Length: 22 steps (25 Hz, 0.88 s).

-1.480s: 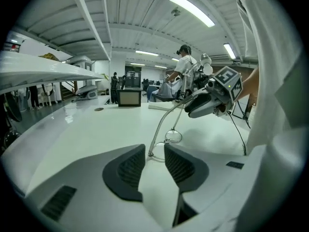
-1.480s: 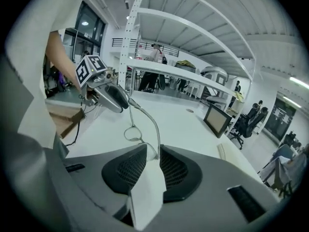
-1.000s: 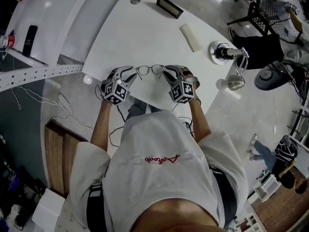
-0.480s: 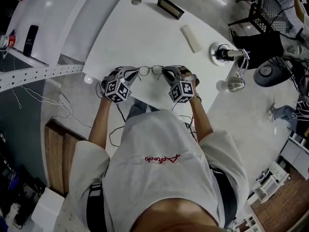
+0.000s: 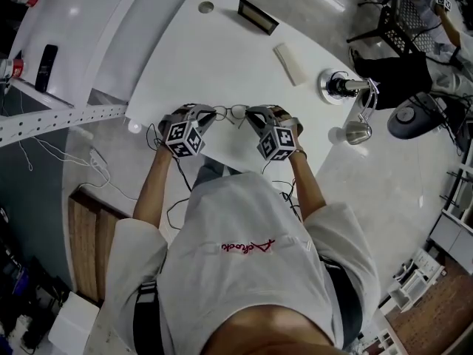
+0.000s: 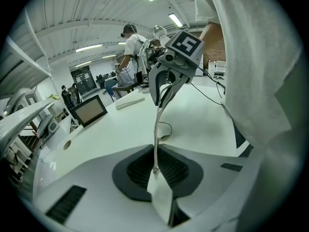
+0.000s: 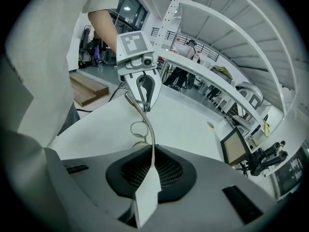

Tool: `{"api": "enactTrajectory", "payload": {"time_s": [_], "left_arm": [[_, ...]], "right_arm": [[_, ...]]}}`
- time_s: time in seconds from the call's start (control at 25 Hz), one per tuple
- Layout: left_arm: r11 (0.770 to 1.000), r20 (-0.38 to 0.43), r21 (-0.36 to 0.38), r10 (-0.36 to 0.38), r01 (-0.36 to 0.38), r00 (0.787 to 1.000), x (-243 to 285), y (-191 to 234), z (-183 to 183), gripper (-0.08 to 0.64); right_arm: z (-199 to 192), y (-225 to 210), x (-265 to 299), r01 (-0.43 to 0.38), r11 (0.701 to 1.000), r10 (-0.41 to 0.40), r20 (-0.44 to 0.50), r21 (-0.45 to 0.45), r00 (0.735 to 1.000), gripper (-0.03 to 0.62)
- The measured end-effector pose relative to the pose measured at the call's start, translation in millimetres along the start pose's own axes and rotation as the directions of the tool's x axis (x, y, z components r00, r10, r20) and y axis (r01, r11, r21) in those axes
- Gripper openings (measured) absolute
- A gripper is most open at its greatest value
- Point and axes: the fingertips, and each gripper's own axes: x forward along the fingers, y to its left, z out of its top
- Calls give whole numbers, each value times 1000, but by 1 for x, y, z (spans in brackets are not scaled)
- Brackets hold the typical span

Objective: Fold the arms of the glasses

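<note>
Thin metal-framed glasses sit low over the white table near its front edge, spanning between my two grippers. My left gripper grips their left end and my right gripper their right end. In the left gripper view a thin metal arm runs from my left gripper up to the right gripper, with a lens rim beside it. The right gripper view mirrors this: the arm is pinched in my right gripper. Both pairs of jaws have just been closing on the metal.
At the table's far edge are a small dark screen and a round hole. A white bar and a desk lamp stand at the right. Cables hang below the table's front edge. People stand in the background.
Both grippers' jaws have narrowed onto the ends of the glasses. The left gripper has rolled and shifted slightly right toward the glasses. The right gripper has stayed nearly still.
</note>
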Motion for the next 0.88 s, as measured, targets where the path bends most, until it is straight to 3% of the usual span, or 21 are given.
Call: {"api": "enactTrajectory", "payload": {"time_s": [0.44,0.88], "left_arm": [[985,-81,107,-128,136,988,38,-13,7,46],[990,-58,46,-128,131,990,42,-17,3,29]], "right_arm": [[-1,1,0,-32,999,32,6,14,999,29],[2,5,3,-58,998,58,-8,16,998,27]]}}
